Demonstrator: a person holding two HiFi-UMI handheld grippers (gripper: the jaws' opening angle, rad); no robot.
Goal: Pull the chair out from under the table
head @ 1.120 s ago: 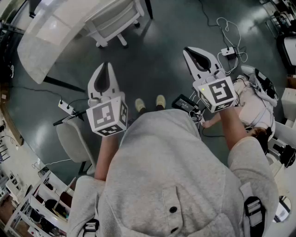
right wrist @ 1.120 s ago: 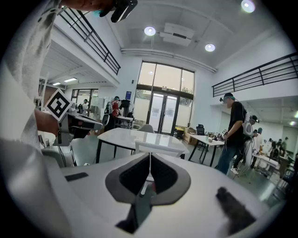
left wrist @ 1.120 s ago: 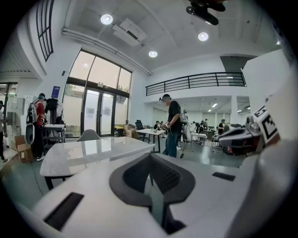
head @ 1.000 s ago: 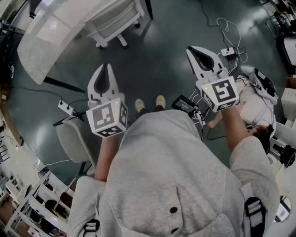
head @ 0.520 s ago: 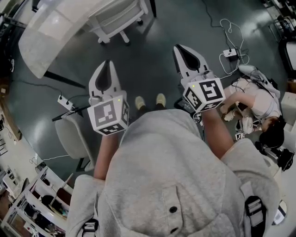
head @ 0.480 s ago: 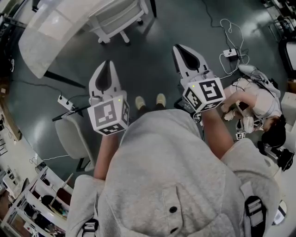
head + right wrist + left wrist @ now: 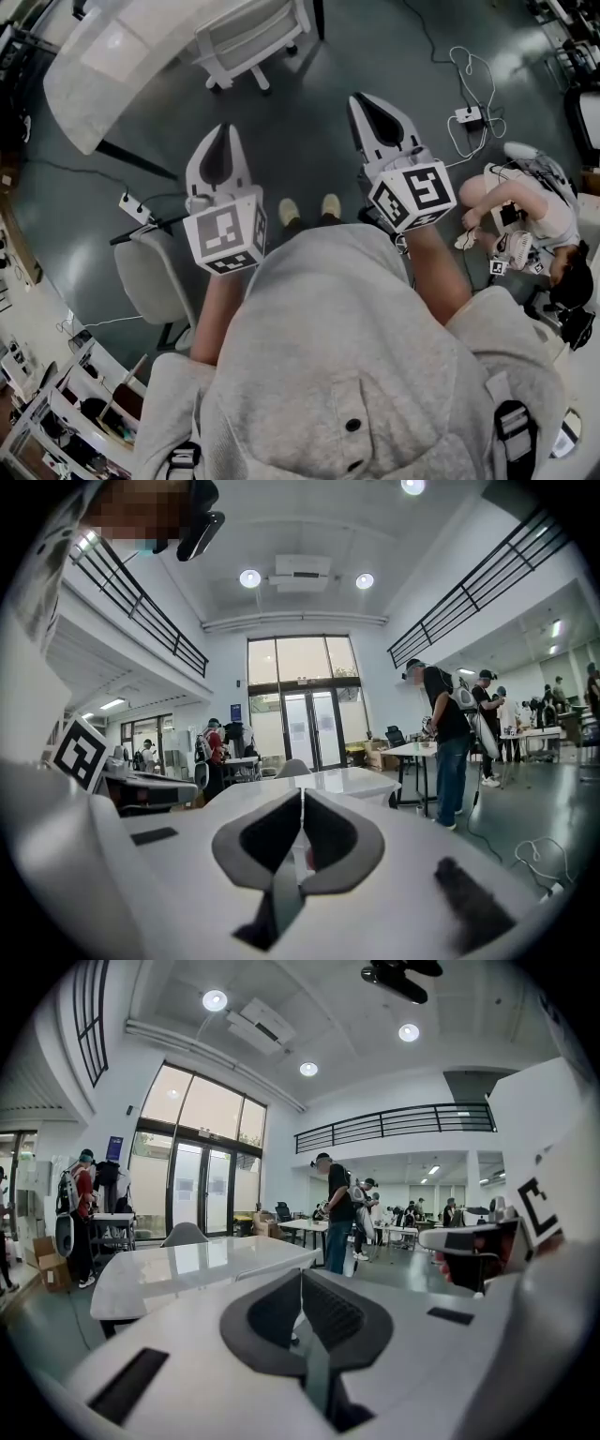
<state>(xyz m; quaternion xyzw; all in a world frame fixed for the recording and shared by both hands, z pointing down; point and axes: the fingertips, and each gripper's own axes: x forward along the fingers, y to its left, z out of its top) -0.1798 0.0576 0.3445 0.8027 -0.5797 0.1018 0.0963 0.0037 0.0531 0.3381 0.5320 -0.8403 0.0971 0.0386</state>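
In the head view the white table (image 7: 98, 61) fills the top left, and a white swivel chair (image 7: 255, 36) stands tucked under its near edge. Both grippers hang in the air over the dark floor, well short of the chair. My left gripper (image 7: 223, 129) is shut with nothing between its jaws. So is my right gripper (image 7: 359, 97), further right and nearer the chair. In the left gripper view the shut left gripper (image 7: 301, 1275) points at the glossy table top (image 7: 178, 1269). The right gripper (image 7: 302, 794) in its own view faces the same table (image 7: 328, 782).
A second pale chair (image 7: 150, 279) stands close at my left, by a power strip (image 7: 134, 208). Cables (image 7: 461, 70) trail over the floor at the right, where a person (image 7: 525, 202) sits low. Standing people (image 7: 335, 1211) and further tables lie beyond.
My right gripper has shifted left and rolled a little. The left one has edged forward. Table and chair now sit slightly lower in the head view; both grippers stay shut.
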